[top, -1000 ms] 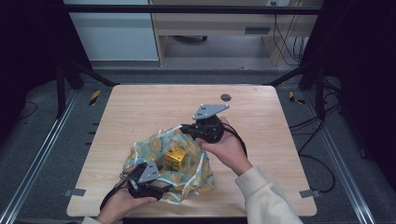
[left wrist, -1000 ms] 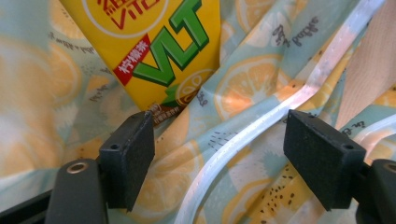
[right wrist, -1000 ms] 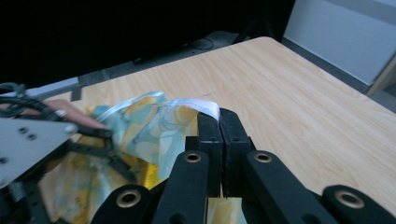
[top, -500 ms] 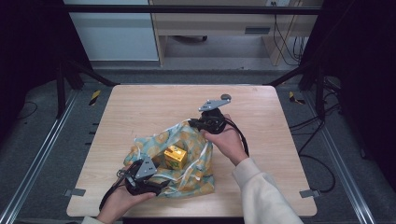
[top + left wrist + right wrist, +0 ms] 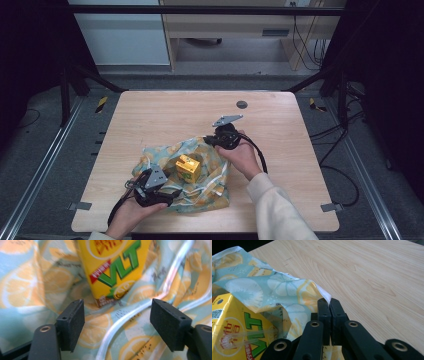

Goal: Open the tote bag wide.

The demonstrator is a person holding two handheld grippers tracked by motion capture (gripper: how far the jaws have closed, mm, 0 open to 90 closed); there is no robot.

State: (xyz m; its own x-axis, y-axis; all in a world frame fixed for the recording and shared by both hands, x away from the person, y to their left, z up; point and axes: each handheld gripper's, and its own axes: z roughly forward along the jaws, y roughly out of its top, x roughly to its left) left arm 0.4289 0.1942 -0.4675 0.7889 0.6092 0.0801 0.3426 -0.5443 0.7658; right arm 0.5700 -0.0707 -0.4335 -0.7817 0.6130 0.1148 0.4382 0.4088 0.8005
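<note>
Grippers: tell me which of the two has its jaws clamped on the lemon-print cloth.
The right gripper: its jaws are shut on an edge of the cloth. The left gripper stands open over the cloth, facing the yellow carton.

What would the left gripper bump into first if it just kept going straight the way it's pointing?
Probably the yellow drink carton. It stands just ahead of the open left gripper, slightly left of centre, on the lemon-print cloth. The cloth lies under the jaws, so they might brush it first; depth is unclear.

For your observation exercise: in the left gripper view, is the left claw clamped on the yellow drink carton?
No: the left claw stands open, its black pads apart over the lemon-print cloth, with the yellow drink carton beyond them.
</note>
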